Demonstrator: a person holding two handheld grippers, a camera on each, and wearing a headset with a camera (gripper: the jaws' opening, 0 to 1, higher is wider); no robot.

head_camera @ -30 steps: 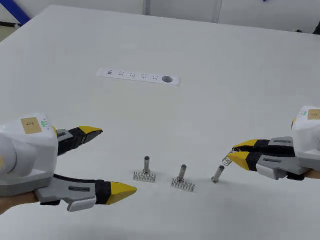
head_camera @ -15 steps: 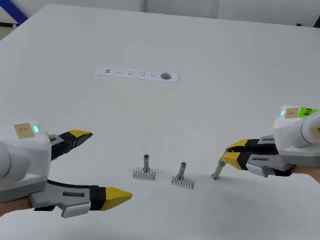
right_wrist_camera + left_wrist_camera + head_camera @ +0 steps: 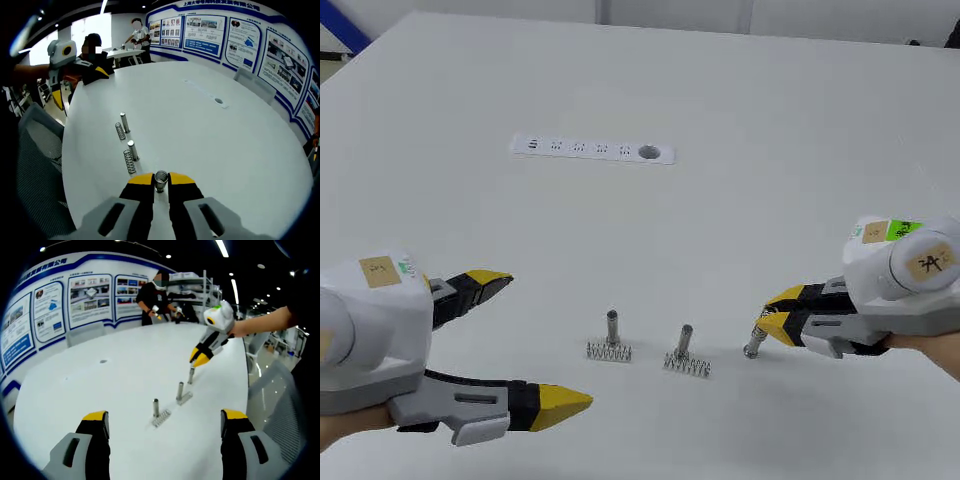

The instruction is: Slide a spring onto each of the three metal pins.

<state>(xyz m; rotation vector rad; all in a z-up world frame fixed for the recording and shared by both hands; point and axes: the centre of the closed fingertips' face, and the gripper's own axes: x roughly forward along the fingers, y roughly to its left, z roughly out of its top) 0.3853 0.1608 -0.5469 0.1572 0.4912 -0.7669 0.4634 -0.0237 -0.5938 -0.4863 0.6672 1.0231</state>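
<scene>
Three metal pins stand in a row on the white table: left pin [image 3: 613,325], middle pin [image 3: 684,339] and right pin [image 3: 755,343]. A loose spring [image 3: 608,351] lies in front of the left pin, and another spring [image 3: 686,366] lies in front of the middle one. My right gripper [image 3: 776,312] is shut on a third spring [image 3: 160,180], held at the top of the right pin [image 3: 191,375]. At the lower left my left gripper [image 3: 530,340] stands wide open, holding nothing, well to the left of the pins.
A white power strip [image 3: 595,150] lies flat farther back on the table [image 3: 770,150]. A person [image 3: 139,32] stands beyond the table's far end. Chairs [image 3: 40,145] stand along the table's edge.
My right gripper has moved left and down with the spring, bringing it onto the top of the right pin. The left gripper stays open in much the same place.
</scene>
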